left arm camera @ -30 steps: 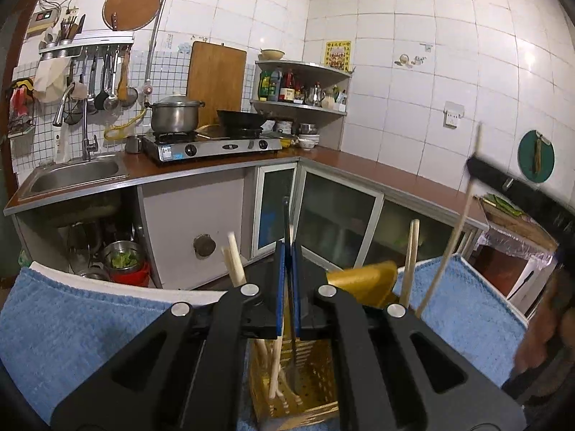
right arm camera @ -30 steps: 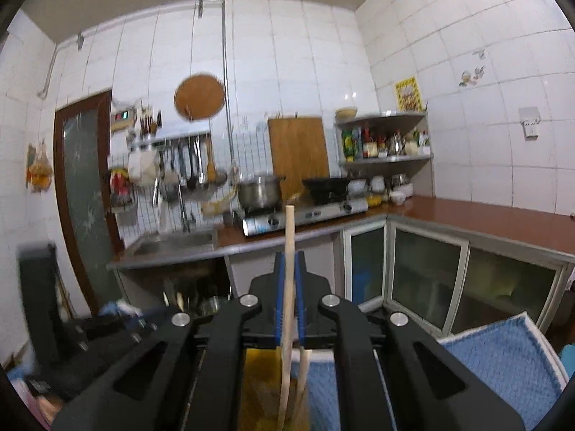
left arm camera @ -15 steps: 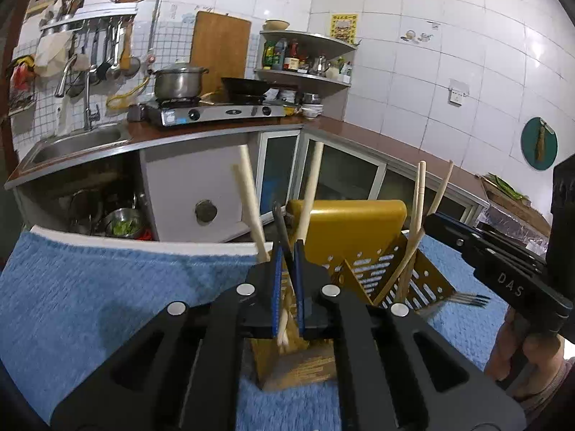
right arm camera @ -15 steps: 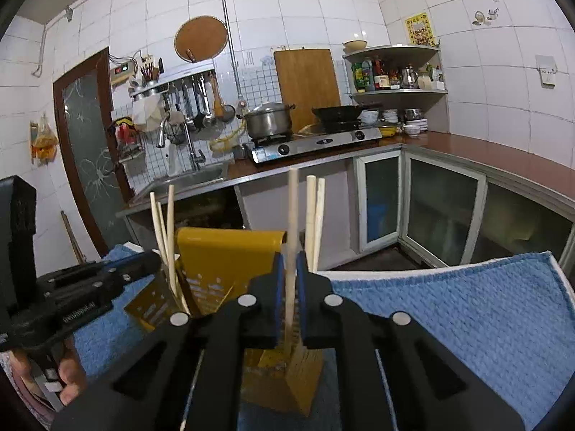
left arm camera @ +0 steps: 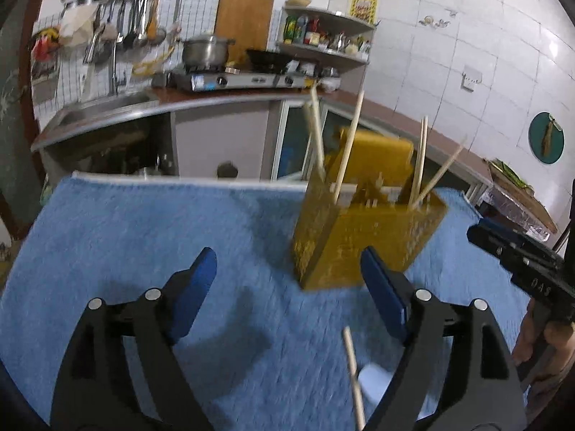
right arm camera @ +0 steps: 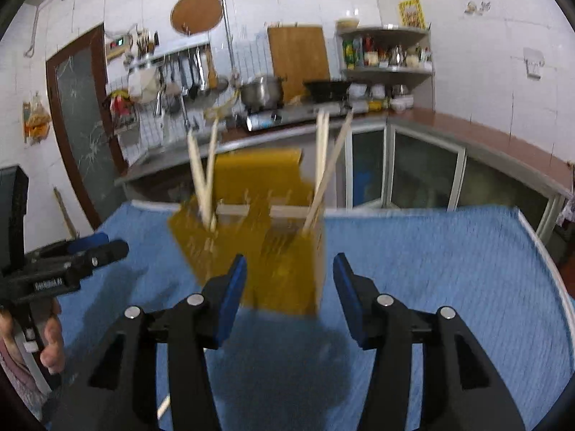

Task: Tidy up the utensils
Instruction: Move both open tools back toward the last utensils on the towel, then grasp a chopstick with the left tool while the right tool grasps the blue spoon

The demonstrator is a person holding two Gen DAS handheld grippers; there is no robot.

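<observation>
A yellow perforated utensil holder stands upright on the blue towel, with several wooden chopsticks sticking out of its compartments. It also shows in the right wrist view, with chopsticks leaning left and right. My left gripper is open and empty, low over the towel, in front and left of the holder. My right gripper is open and empty, just in front of the holder. A loose chopstick and a white spoon-like piece lie on the towel near my left gripper.
The towel-covered table ends at a white edge at the back. Beyond it are kitchen cabinets, a sink and a stove with a pot. The other gripper shows at the right edge and at the left edge.
Both grippers have opened and let go of their chopsticks, which now stand in the holder. Both have pulled back and down from the holder.
</observation>
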